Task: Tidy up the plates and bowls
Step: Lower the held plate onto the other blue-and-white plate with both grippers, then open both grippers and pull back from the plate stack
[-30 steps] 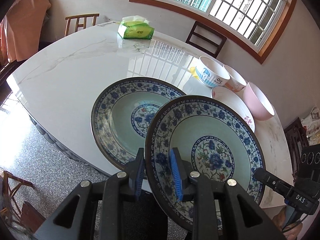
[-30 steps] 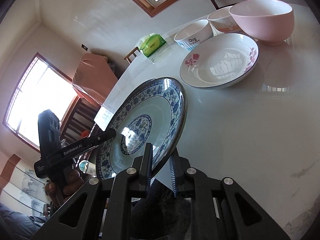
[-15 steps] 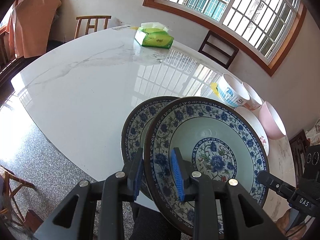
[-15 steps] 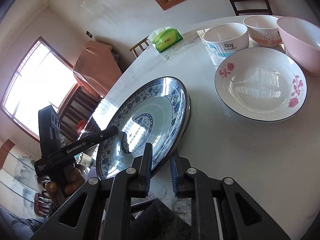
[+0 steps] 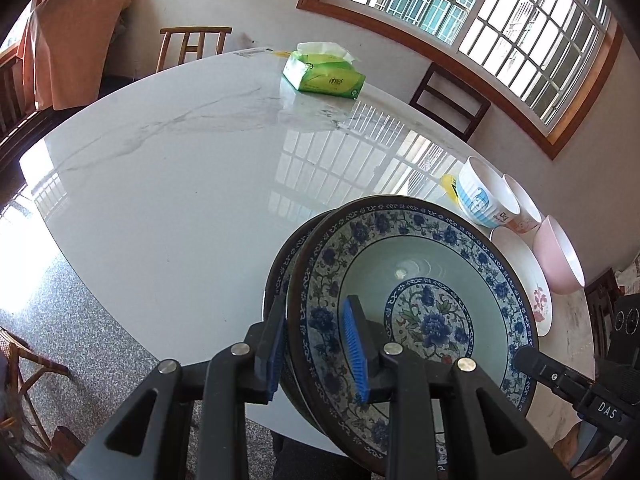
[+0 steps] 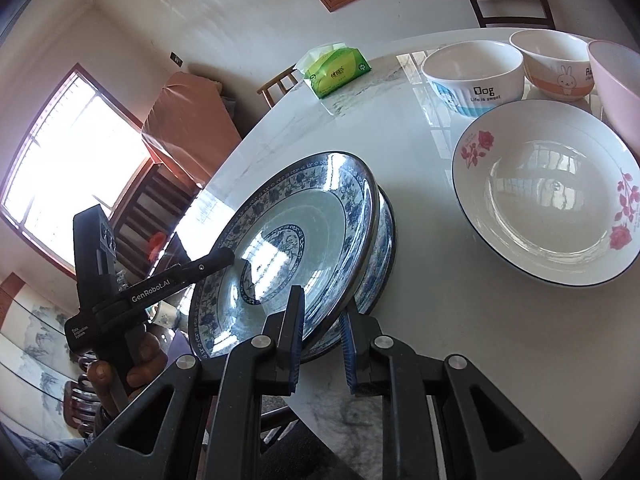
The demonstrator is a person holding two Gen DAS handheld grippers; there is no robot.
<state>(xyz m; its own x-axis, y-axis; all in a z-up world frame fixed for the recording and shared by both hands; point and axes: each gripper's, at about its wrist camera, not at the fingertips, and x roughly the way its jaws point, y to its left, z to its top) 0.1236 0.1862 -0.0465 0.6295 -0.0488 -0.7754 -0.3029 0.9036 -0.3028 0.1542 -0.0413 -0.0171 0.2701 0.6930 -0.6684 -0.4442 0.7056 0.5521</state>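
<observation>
Together, both tools carry one blue-patterned plate tilted above a matching plate that lies near the desk's front edge. The left tool, at the bottom centre of its view, is clamped on the held plate's near rim, one blue pad under it and one inside the bowl of the plate. The right tool, bottom centre of its own view, straddles the opposite rim; its pads look closed on the edge, though a sliver of gap shows beside the right pad, so the firmness of that grip cannot be judged.

To stack cleanly, the plate would best be levelled first, centred over the lower one, and lowered until the rims nest before either tool lets go; releasing while it is tilted risks a slide toward the desk edge.

Upper right of the right wrist view stand a white rose plate, a "Dog" bowl, a rabbit bowl and a pink bowl, the last cut off by the frame. Most of the lower plate is hidden, and whether the two plates already touch cannot be told. A green tissue pack sits at the far side.
</observation>
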